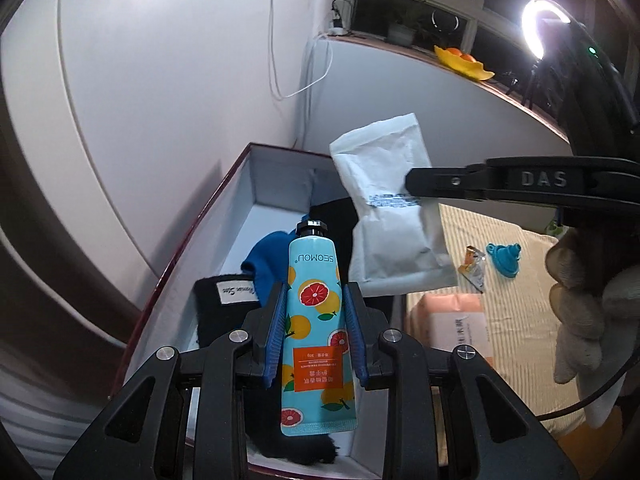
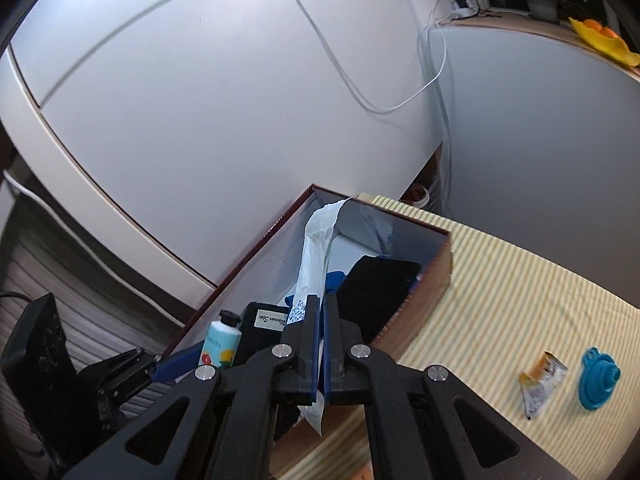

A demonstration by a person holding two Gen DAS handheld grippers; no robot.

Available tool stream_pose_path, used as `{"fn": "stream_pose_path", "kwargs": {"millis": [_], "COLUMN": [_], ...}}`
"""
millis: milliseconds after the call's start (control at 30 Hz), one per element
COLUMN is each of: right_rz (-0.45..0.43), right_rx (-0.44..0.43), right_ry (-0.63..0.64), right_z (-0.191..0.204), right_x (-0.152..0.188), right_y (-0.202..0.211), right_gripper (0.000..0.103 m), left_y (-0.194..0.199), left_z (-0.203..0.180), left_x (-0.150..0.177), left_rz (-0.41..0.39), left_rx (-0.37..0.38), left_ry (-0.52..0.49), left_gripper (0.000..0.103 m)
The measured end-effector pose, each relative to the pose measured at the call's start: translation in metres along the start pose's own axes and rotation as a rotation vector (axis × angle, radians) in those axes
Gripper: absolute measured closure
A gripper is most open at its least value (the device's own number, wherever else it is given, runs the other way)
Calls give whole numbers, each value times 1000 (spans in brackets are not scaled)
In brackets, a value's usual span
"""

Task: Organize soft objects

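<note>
A: What is the biggest thing in view?

B: The long box [image 1: 240, 184], white inside with a dark red rim, lying on the table [image 2: 500, 280] under its striped cloth. From the left wrist camera it runs from 6 o'clock up toward 12 o'clock, hard against the white wall.

A: What is inside it?

B: Soft dark things: a black cloth [image 1: 224, 312] with a white label at 9 o'clock of the tube, a blue fabric piece [image 1: 266, 260] just past it, another black piece [image 2: 380, 288] further in.

A: And the white pouch?

B: The white pouch [image 1: 394, 208] hangs in the air above the box, at 1 o'clock from the left tool. The right tool [image 2: 323, 344] is clamped tight on its lower edge, the pouch running edge-on up between the blue pads.

A: The left tool?

B: The left tool [image 1: 316, 332] grips a turquoise hand cream tube [image 1: 318, 336] printed with citrus fruit, cap pointing away, held over the near end of the box.

A: Anything else on the table?

B: A pink packet [image 1: 452, 320] at 3 o'clock of the tube, beside the box. Further right, well apart from the box, a blue funnel [image 2: 598, 378] and just beside it a small crumpled sachet [image 2: 540, 384]. A gloved hand [image 1: 588, 300] shows at the right edge
</note>
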State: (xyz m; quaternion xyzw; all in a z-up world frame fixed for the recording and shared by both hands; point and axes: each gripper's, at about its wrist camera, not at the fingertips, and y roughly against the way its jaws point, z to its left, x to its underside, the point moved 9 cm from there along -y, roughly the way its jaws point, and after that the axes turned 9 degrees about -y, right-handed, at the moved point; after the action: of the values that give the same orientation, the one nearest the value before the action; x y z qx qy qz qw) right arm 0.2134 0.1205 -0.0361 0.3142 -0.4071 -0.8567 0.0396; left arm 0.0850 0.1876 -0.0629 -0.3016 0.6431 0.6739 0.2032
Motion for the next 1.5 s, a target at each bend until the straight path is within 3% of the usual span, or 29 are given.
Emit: {"fn": "stream_pose_path", "kwargs": {"millis": [400, 433, 467, 500, 533, 567, 733, 900, 1300, 1433, 1500], "right_rz": [46, 51, 50, 46, 40, 33, 0, -10, -111, -149, -158], "right_rx": [24, 25, 26, 31, 32, 32, 17, -6, 35, 51, 70], "right_ry": [35, 39, 41, 44, 51, 56, 64, 53, -23, -56, -75], "right_z": [14, 14, 15, 14, 15, 15, 15, 1, -89, -121, -139], "right_x": [7, 7, 7, 8, 8, 8, 6, 11, 33, 40, 44], "right_y": [-29, -30, -29, -28, -26, -25, -6, 19, 105, 134, 144], "right_gripper": [98, 94, 84, 76, 61, 53, 52, 52, 52, 39, 38], "left_y": [-11, -9, -8, -6, -4, -2, 9, 20, 40, 41, 40], "left_z": [10, 10, 11, 10, 11, 12, 11, -1, -73, -99, -113], "left_x": [8, 8, 8, 8, 7, 7, 4, 4, 5, 12, 19], "left_rz": [22, 15, 13, 13, 8, -2, -35, -62, -103, -97, -88], "left_rx": [1, -1, -2, -2, -10, -18, -24, 20, 152, 190, 211], "left_ry": [20, 22, 23, 21, 23, 26, 25, 34, -37, -59, -68], "left_gripper": [75, 75, 74, 64, 49, 43, 40, 40, 40, 40, 40]}}
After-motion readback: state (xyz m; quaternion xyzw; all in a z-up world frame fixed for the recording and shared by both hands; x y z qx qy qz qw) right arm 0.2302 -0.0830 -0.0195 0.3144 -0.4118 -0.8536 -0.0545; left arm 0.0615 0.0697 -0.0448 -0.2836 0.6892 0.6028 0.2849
